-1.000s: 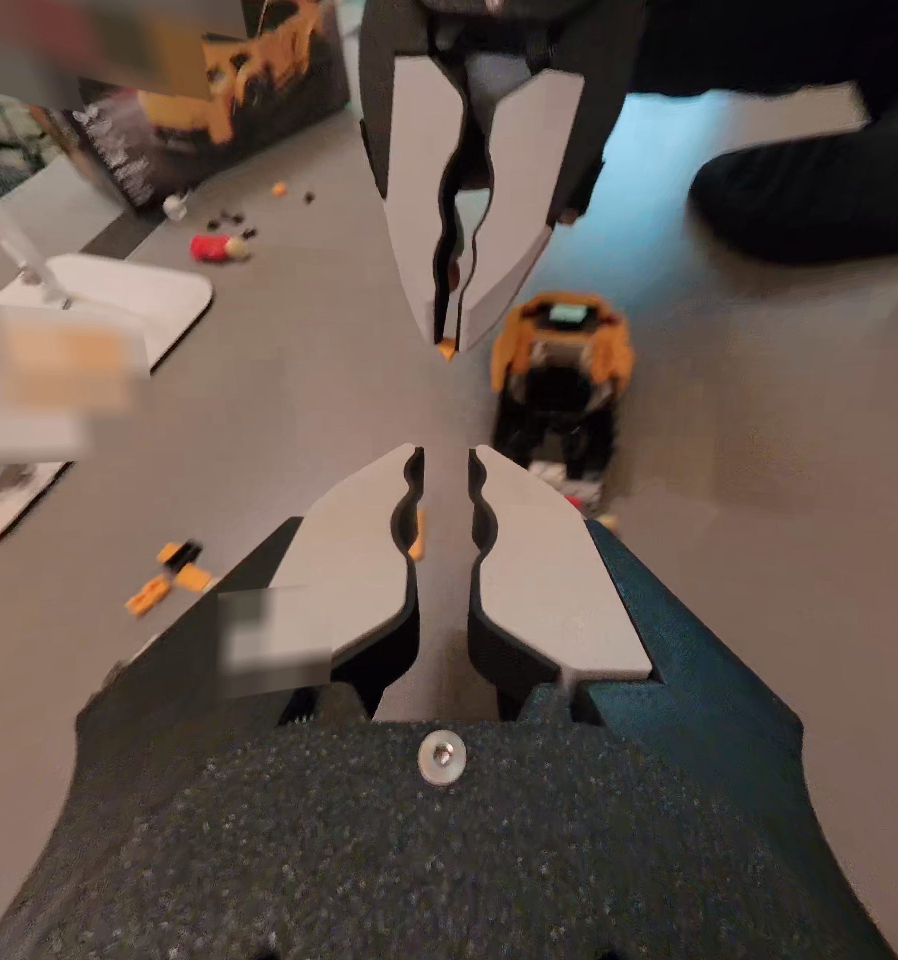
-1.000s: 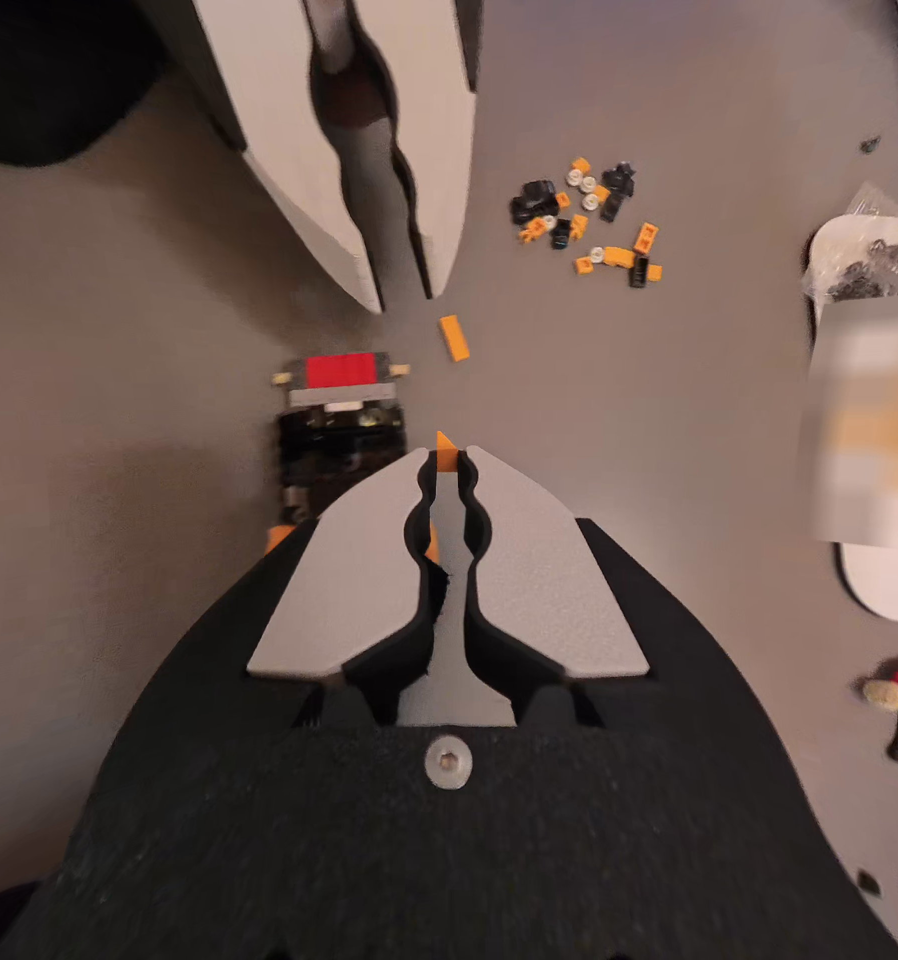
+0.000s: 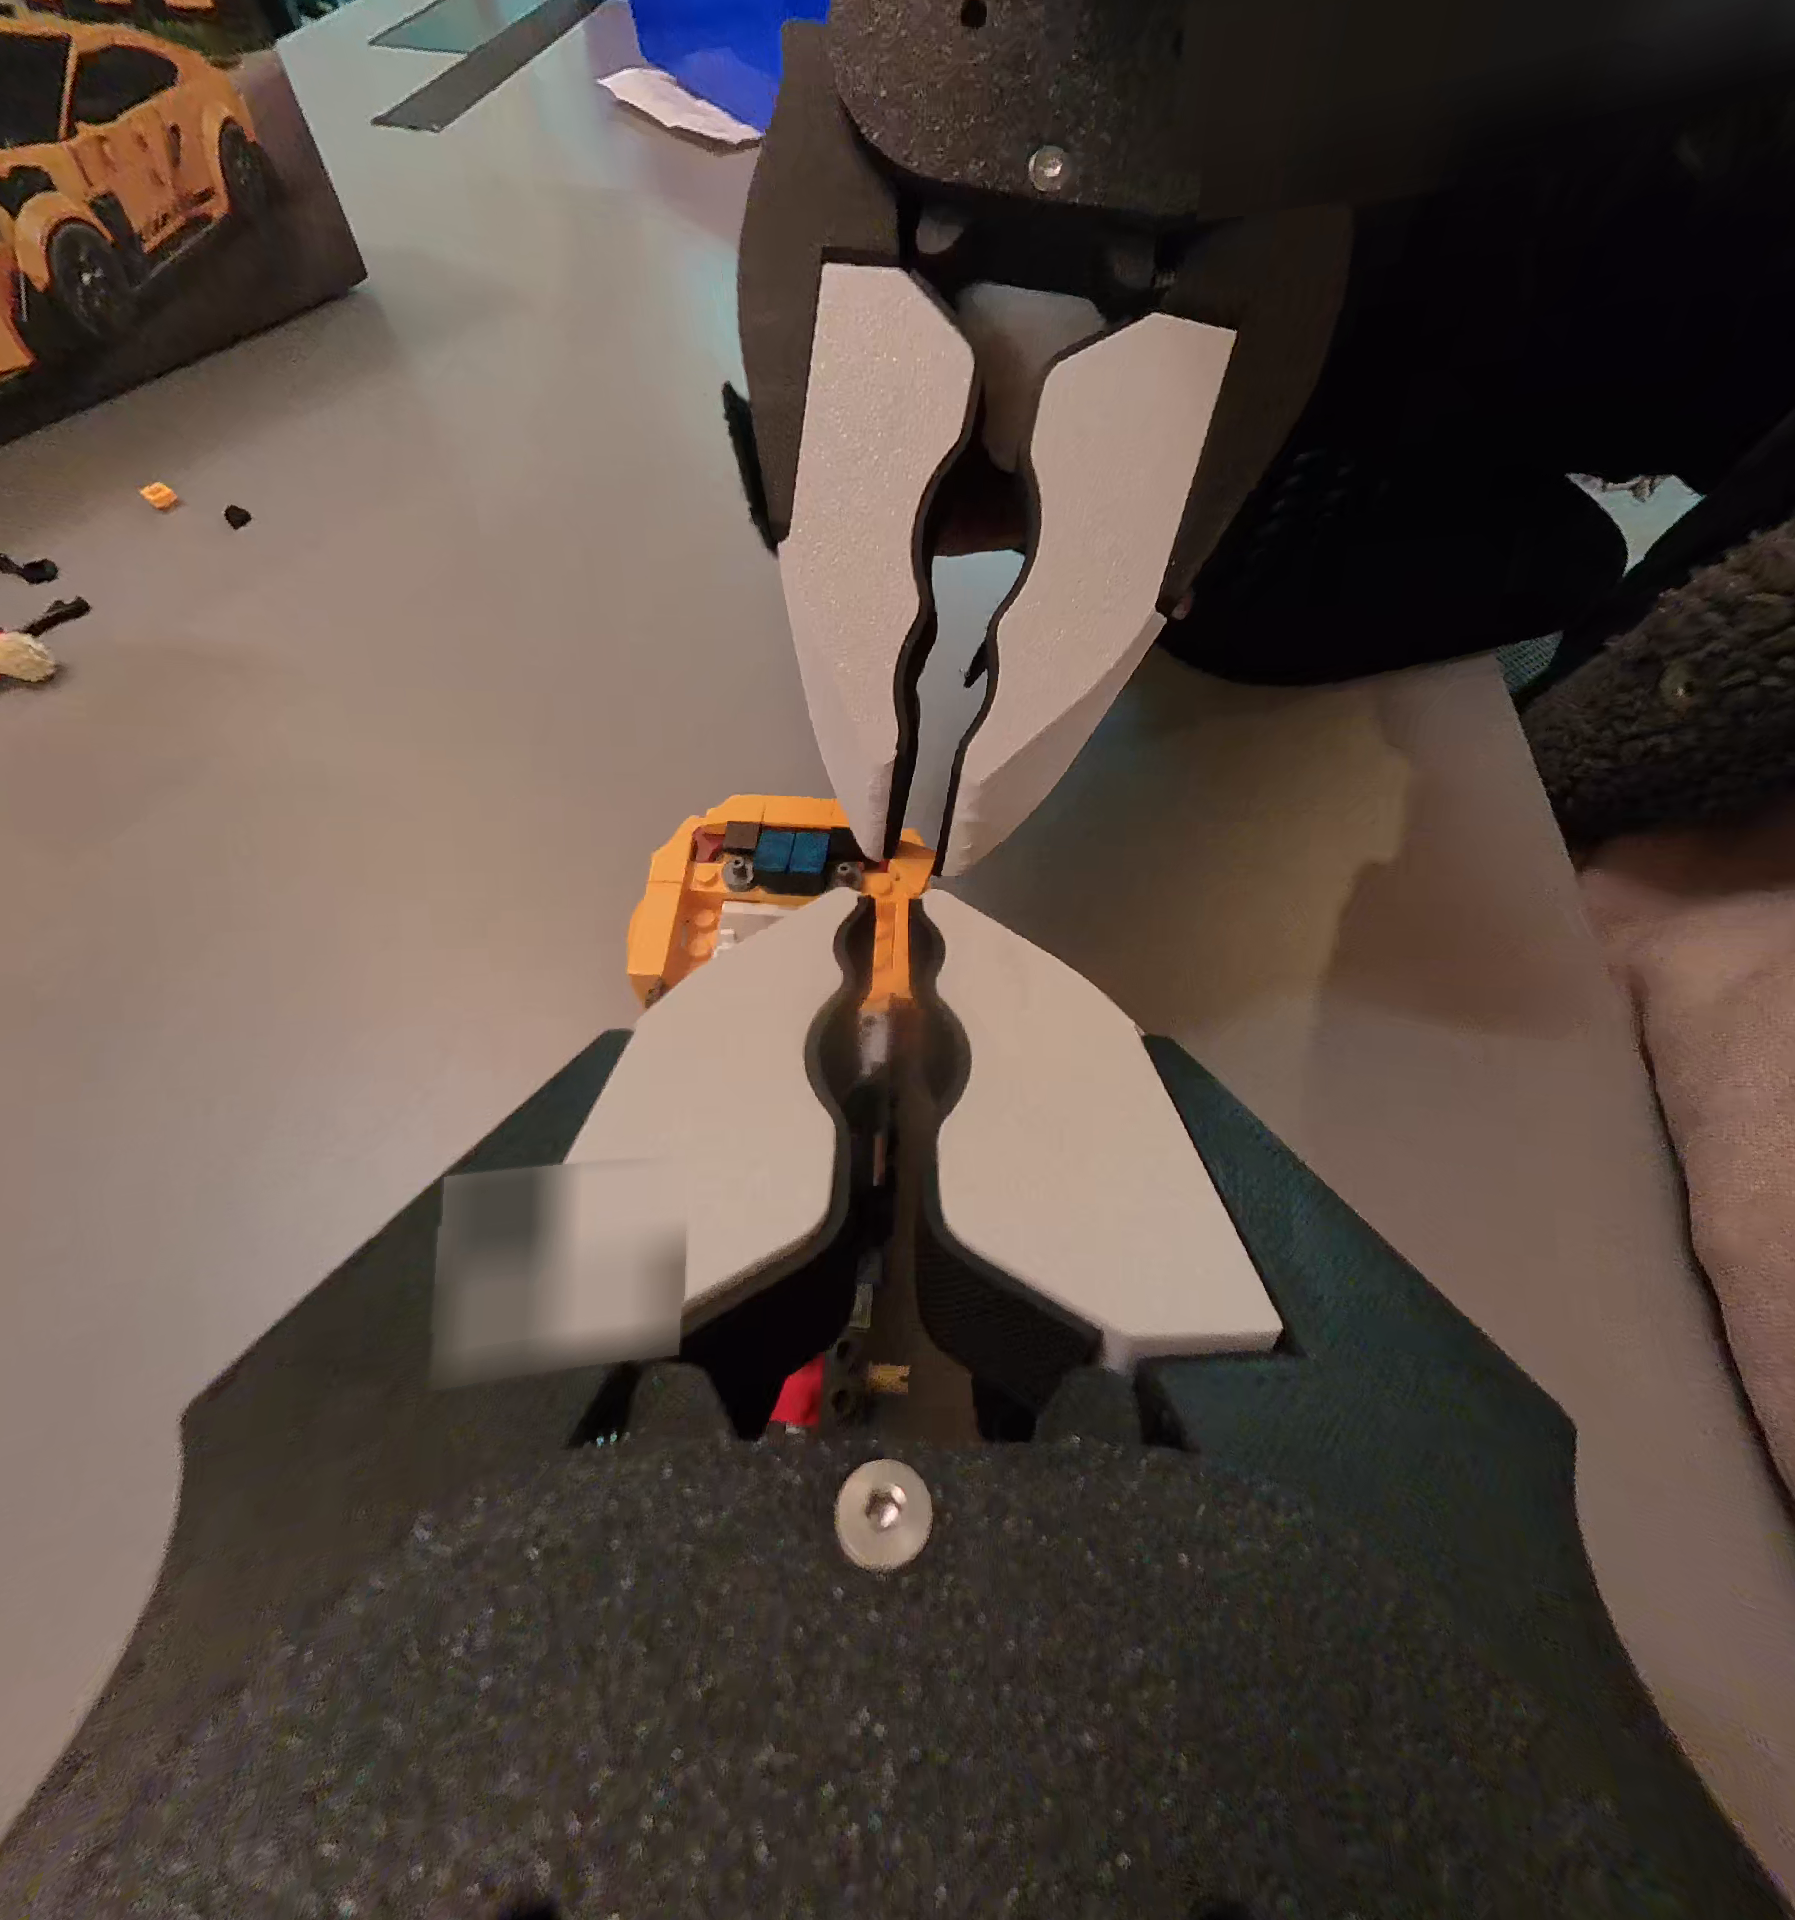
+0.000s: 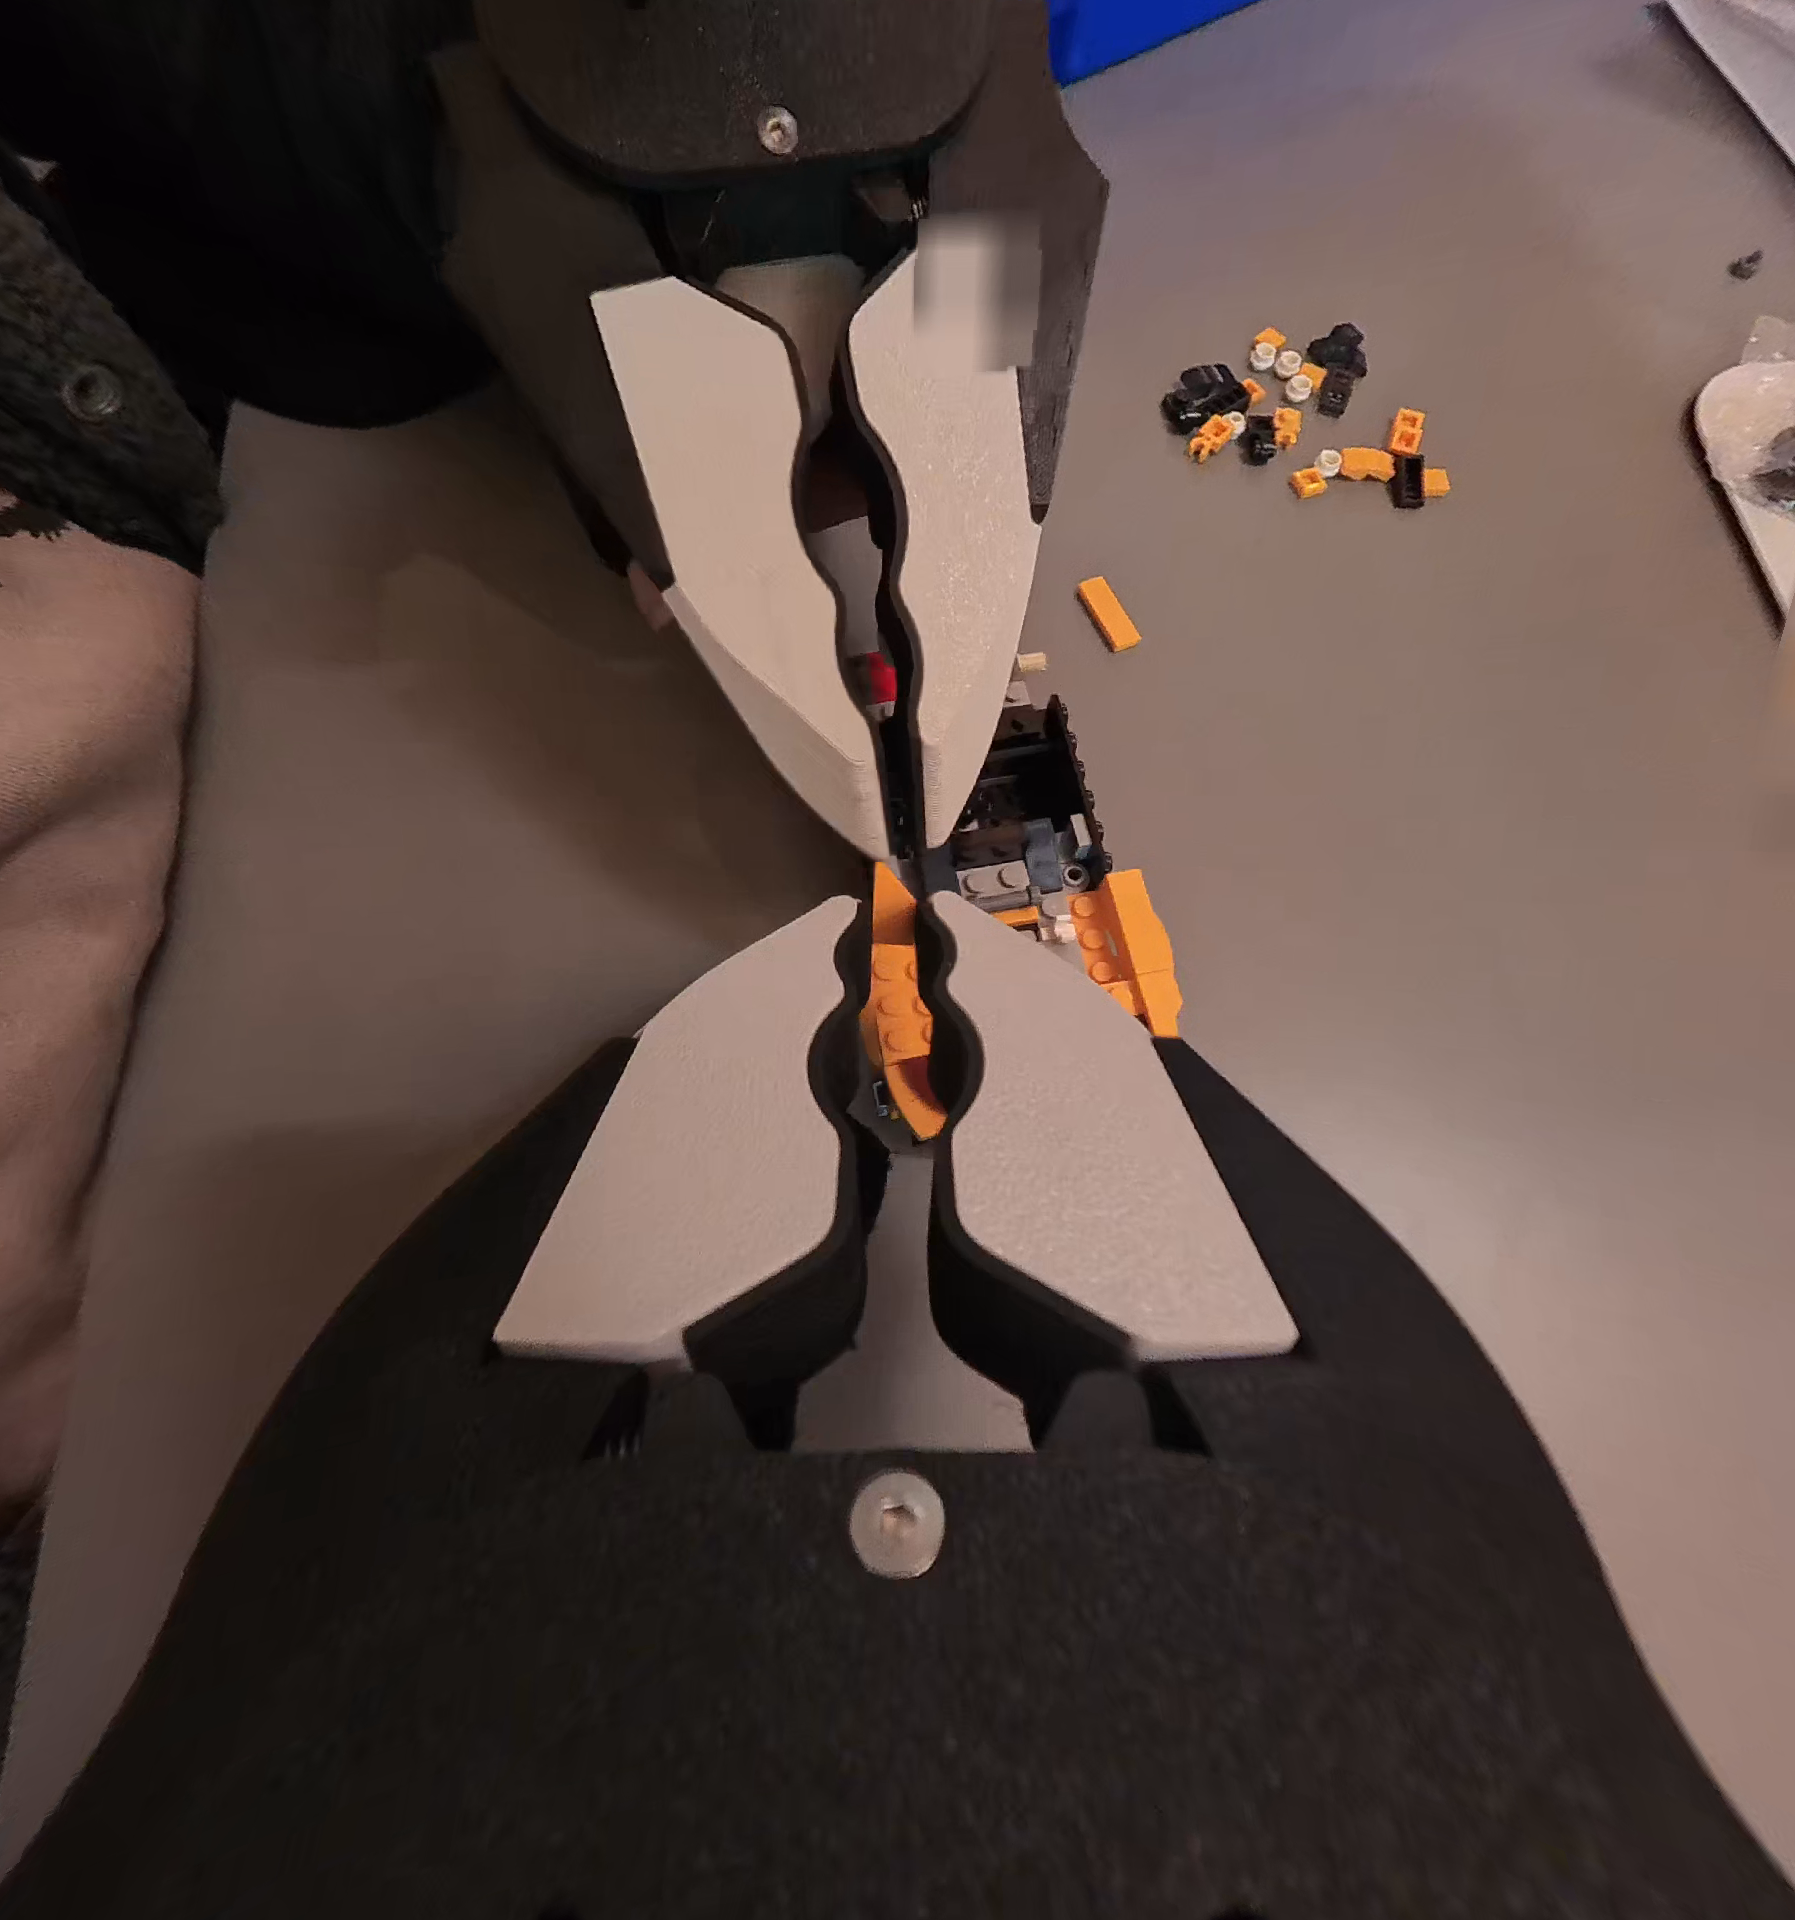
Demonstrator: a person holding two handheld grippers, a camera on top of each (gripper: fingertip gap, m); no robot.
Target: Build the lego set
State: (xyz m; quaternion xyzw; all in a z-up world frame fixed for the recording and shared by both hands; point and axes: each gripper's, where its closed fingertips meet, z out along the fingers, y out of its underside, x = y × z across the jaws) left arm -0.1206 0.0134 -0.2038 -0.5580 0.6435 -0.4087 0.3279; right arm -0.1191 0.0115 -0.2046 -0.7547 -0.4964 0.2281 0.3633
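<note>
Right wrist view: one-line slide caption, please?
Two grey-fingered grippers meet tip to tip over a partly built orange-and-black lego car on a grey table, loose small orange and black bricks beyond.

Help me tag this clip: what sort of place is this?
Probably a home or office tabletop set up for toy building: a grey table, loose bricks, and the set's box.

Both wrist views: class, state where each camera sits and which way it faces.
Left wrist view: on the left gripper, looking along its fingers at the lego car and the opposing right gripper.
Right wrist view: on the right gripper, facing the left gripper.
Shared: car, both grippers, grey table.
</note>
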